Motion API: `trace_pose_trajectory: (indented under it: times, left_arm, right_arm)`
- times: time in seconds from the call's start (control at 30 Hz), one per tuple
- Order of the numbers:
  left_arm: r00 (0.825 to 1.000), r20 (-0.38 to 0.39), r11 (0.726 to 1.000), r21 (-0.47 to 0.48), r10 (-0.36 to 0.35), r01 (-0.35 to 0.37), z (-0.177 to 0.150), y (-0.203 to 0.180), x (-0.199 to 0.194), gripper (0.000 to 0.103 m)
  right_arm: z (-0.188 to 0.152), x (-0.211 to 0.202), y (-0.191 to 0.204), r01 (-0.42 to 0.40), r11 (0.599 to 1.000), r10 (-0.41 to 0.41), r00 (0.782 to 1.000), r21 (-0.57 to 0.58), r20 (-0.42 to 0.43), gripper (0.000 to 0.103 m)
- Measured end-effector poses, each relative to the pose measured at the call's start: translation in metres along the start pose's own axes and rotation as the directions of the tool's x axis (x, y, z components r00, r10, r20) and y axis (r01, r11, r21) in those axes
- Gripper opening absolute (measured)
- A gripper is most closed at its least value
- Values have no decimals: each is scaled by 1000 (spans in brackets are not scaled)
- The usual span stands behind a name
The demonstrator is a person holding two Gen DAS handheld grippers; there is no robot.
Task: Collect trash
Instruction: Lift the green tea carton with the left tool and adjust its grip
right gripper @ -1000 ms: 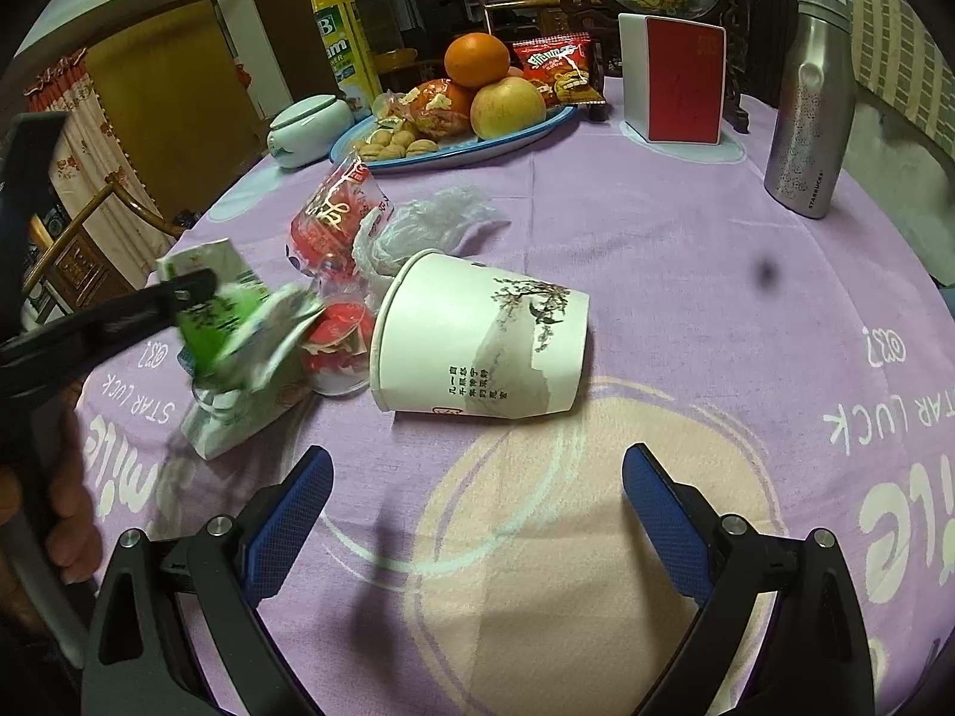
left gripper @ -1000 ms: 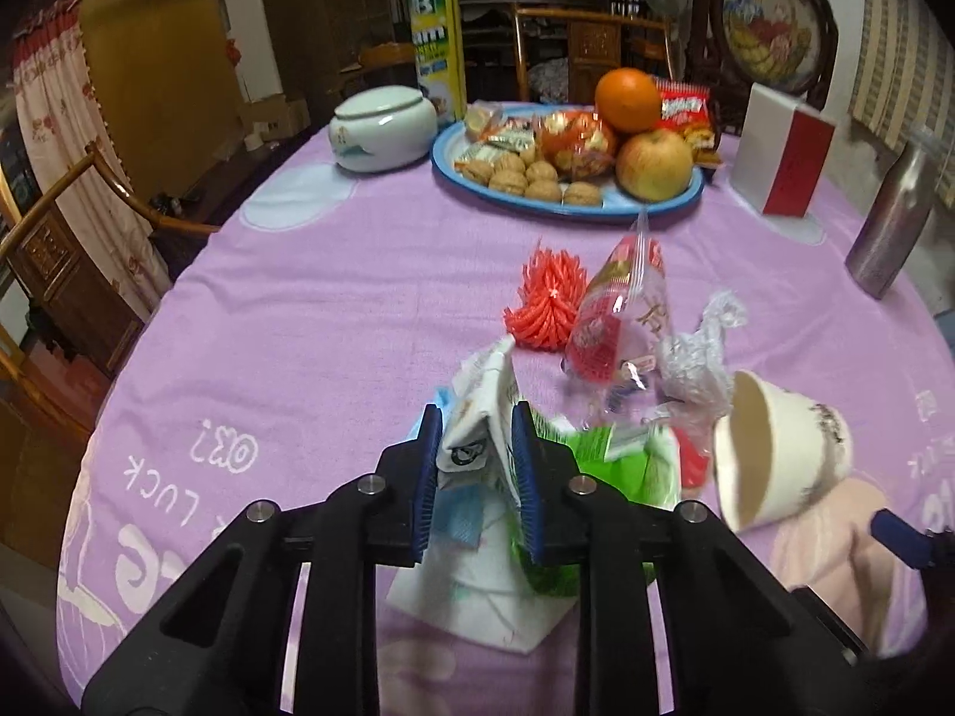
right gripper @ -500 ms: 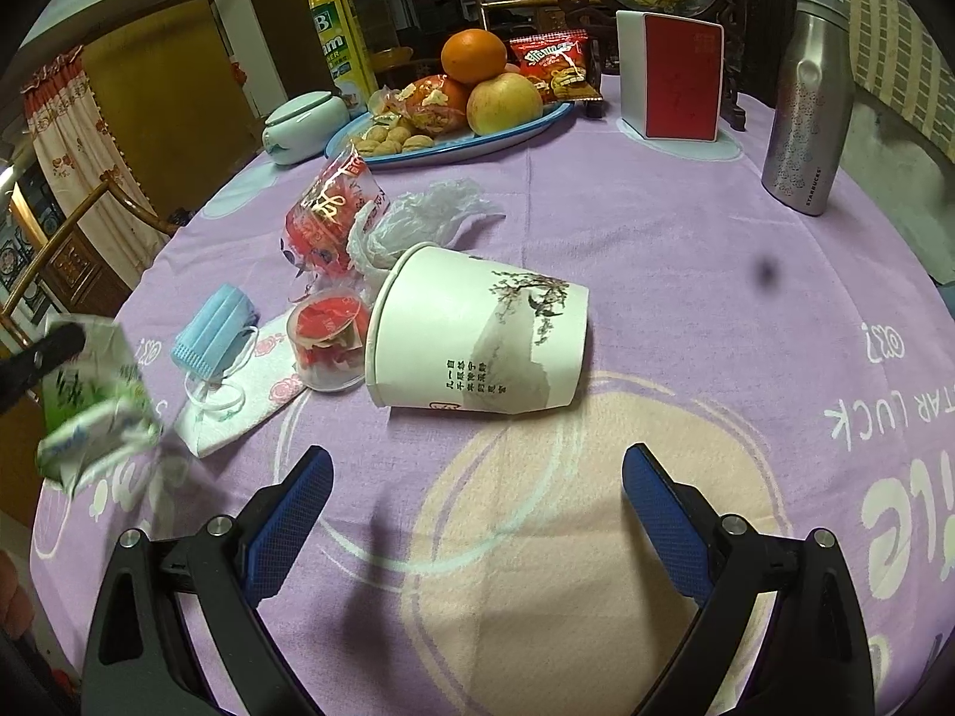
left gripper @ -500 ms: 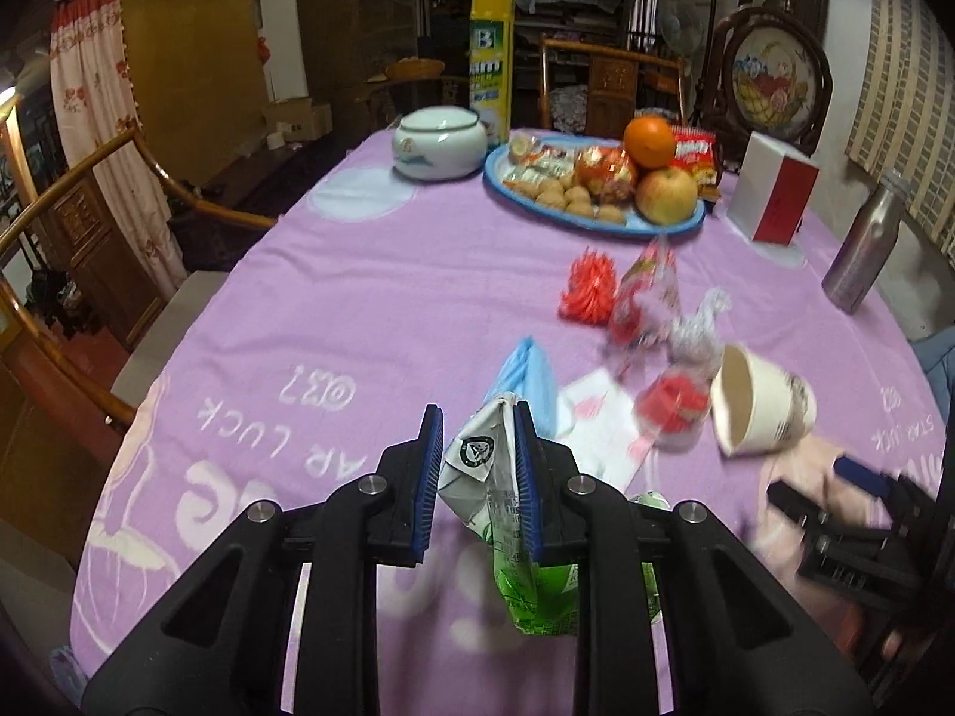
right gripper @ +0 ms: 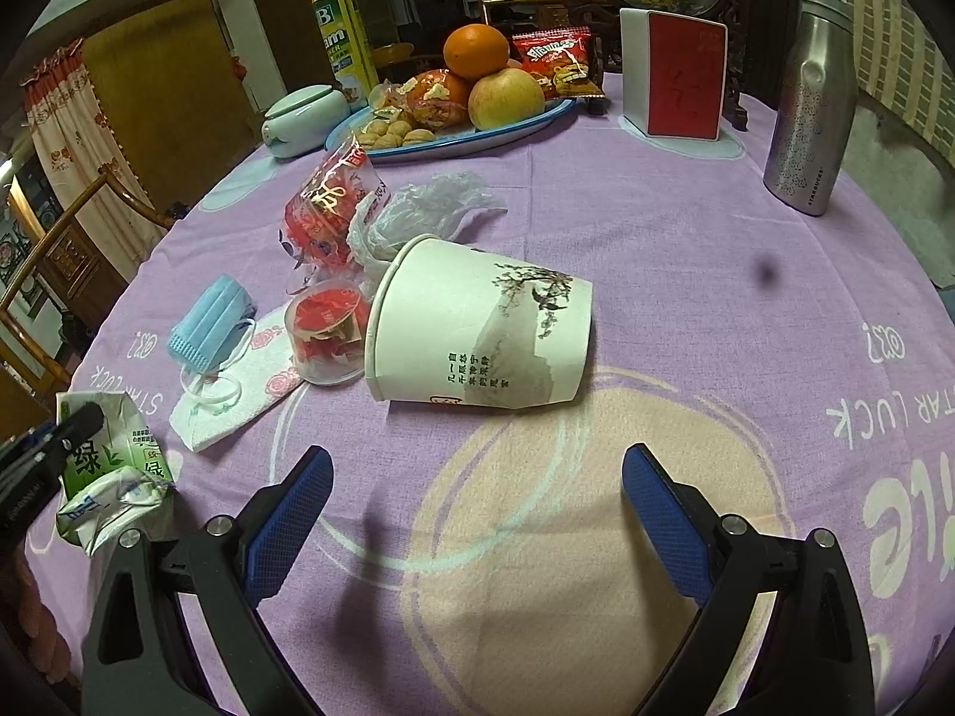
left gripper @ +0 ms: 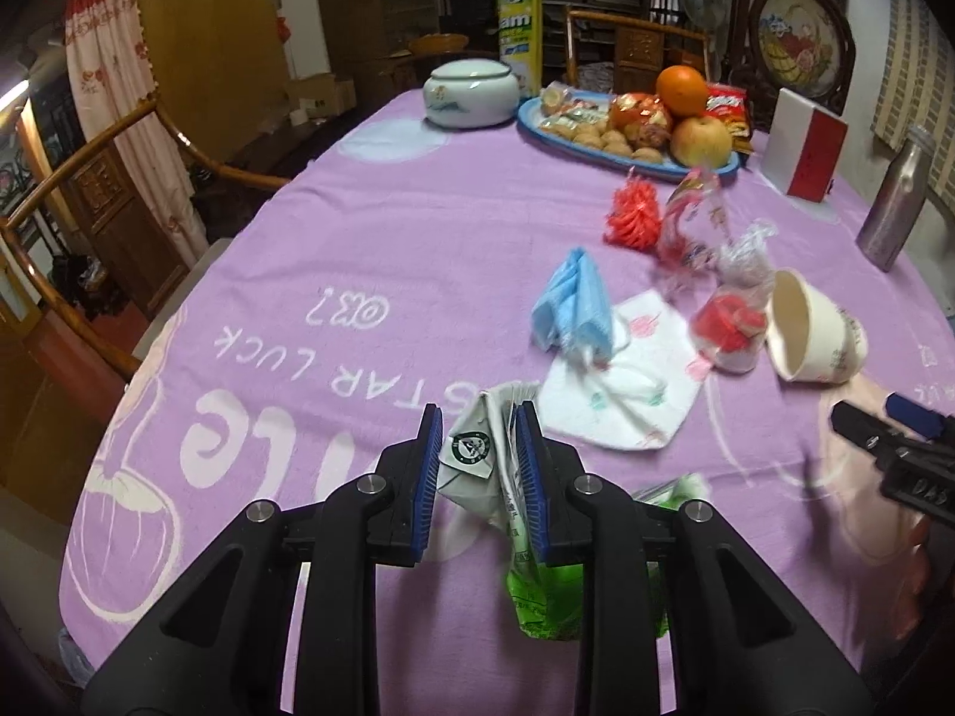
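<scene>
directly ahead of the right gripper the purple tablecloth lies bare up to the tipped paper cup, which blocks the straight path. left of the cup stands a tight cluster: clear plastic cup of red scraps, red wrapper, crumpled clear bag, blue face mask on a napkin. the right half of the cloth is open as far as the steel bottle. the far edge is closed off by the fruit tray and red-and-white box. in the left wrist view, the cloth left of the face mask is bare.
</scene>
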State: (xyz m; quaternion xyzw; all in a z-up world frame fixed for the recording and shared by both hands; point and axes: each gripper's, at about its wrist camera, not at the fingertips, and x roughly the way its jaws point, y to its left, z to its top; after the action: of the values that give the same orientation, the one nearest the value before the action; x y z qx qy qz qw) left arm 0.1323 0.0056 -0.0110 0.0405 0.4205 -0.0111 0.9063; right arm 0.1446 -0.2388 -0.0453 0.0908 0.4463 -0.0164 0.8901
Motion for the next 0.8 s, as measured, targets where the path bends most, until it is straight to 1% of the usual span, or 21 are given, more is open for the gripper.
trace_pose_trajectory:
  times: [0.13, 0.17, 0.27, 0.37, 0.5, 0.6, 0.7, 0.8]
  left_arm:
    - [999, -30, 997, -70, -33, 31, -8, 17, 8, 32]
    - [998, -48, 995, -89, -41, 37, -10, 22, 11, 34]
    - [996, -71, 993, -115, -47, 38, -17, 30, 15, 42]
    - [994, -94, 991, -125, -50, 38, -23, 36, 16, 46]
    - [993, -100, 989, -139, -57, 43, -27, 40, 10, 55]
    - [994, -87, 987, -156, -62, 48, -28, 44, 3, 60]
    - [994, -84, 985, -163, -70, 55, -29, 46, -2, 63]
    - [994, -82, 987, -152, -68, 54, -31, 45, -6, 63]
  right_arm:
    - [-1, 0, 2, 0, 1000, 0, 1000, -2, 1, 96]
    - [-1, 0, 2, 0, 1000, 0, 1000, -3, 0, 96]
    - [-2, 1, 3, 1, 1000, -1, 1000, -7, -3, 96]
    - [-2, 0, 4, 0, 1000, 0, 1000, -9, 0, 96]
    - [-2, 0, 4, -1, 1000, 1, 1000, -9, 1, 96]
    - [-2, 0, 5, 0, 1000, 0, 1000, -10, 1, 96]
    - [-2, 0, 5, -3, 1000, 3, 1000, -13, 4, 96]
    - [-3, 0, 7, -5, 1000, 5, 1000, -20, 5, 96]
